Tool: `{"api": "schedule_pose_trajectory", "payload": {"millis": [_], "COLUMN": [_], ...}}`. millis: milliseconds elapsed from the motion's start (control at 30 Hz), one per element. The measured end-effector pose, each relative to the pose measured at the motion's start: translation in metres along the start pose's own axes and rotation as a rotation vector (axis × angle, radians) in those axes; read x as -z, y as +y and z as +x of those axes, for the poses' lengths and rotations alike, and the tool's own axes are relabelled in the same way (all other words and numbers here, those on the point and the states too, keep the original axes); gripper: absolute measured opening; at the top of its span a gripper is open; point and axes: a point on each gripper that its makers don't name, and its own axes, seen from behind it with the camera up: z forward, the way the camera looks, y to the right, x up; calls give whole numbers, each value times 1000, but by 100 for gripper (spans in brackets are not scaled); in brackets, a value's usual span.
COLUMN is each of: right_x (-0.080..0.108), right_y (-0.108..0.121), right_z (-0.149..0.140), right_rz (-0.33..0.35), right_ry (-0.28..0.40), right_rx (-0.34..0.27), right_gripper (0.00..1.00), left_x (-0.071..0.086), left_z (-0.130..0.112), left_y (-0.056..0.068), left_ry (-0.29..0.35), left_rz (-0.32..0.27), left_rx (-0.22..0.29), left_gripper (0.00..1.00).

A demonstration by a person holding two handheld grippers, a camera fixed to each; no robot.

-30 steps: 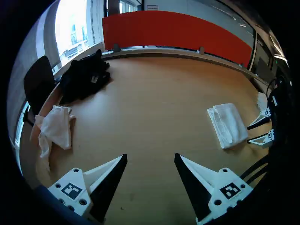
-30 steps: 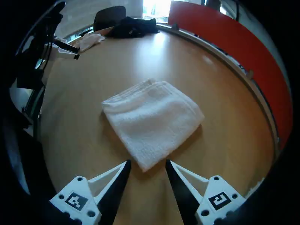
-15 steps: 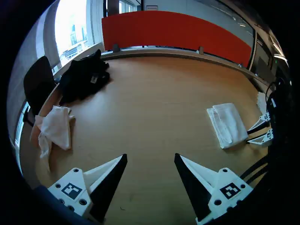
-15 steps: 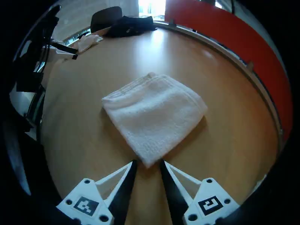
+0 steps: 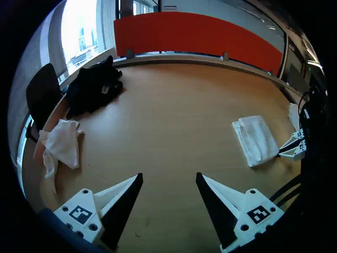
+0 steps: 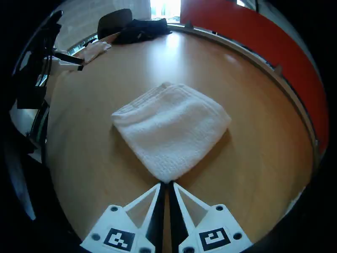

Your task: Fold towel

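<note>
1. Where the count goes, two grippers are in view: the left gripper [image 5: 168,173] hangs over the table [image 5: 177,109] with its two fingers spread wide and nothing between them.
2. The right gripper [image 6: 166,184] has its fingers drawn almost together, with a thin slit left between them. Its tips sit right at the near corner of the towel [image 6: 172,128], and it cannot be told whether that corner is pinched.
3. One towel lies flat on the table, folded into a thick white square, with one corner pointing at the right gripper.
4. In the left gripper view the towel [image 5: 255,139] lies far to the right, with the right gripper [image 5: 290,145] just beside its outer edge.
5. One crumpled white cloth [image 5: 63,143] lies at the table's left edge, well apart from the towel. In the right gripper view the cloth [image 6: 93,47] sits far back on the left.
6. One black garment [image 5: 92,86] is heaped near the far left corner, beyond the cloth.
7. One dark chair [image 5: 42,95] stands at the table's edge, next to the garment and the cloth.
8. The table is a broad, smooth top of light brown wood, with daylight shining on its far part.
9. One long red partition [image 5: 198,33] runs along the table's far edge.
10. Bright windows [image 5: 80,33] stand behind the chair, to the left of the partition.
</note>
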Motion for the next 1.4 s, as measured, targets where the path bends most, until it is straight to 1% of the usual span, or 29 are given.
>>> {"api": "schedule_pose_trajectory", "payload": {"millis": [300, 433, 567, 733, 933, 1267, 1400], "right_x": [4, 11, 20, 33, 51, 94, 109], "right_y": [-1, -1, 0, 4, 7, 19, 25], "right_z": [6, 16, 32, 62, 106, 184, 202], "right_rz": [-19, -28, -39, -54, -60, -101, -119], "right_ry": [5, 20, 43, 84, 147, 261, 287], "right_rx": [5, 20, 38, 62, 94, 148, 155], "right_gripper": [5, 5, 5, 5, 5, 5, 5], "left_x": [1, 1, 2, 4, 5, 8, 9], "left_z": [-1, -2, -2, -1, 4, 20, 25], "left_y": [-2, -3, -5, -3, 0, 2, 2], "left_ry": [-2, -2, 0, 6, 19, 54, 63], "left_rz": [1, 3, 5, 2, -5, -12, -16], "left_rx": [-1, -2, -1, -2, -2, -7, -6], "left_gripper": [93, 93, 93, 93, 93, 93, 93]}}
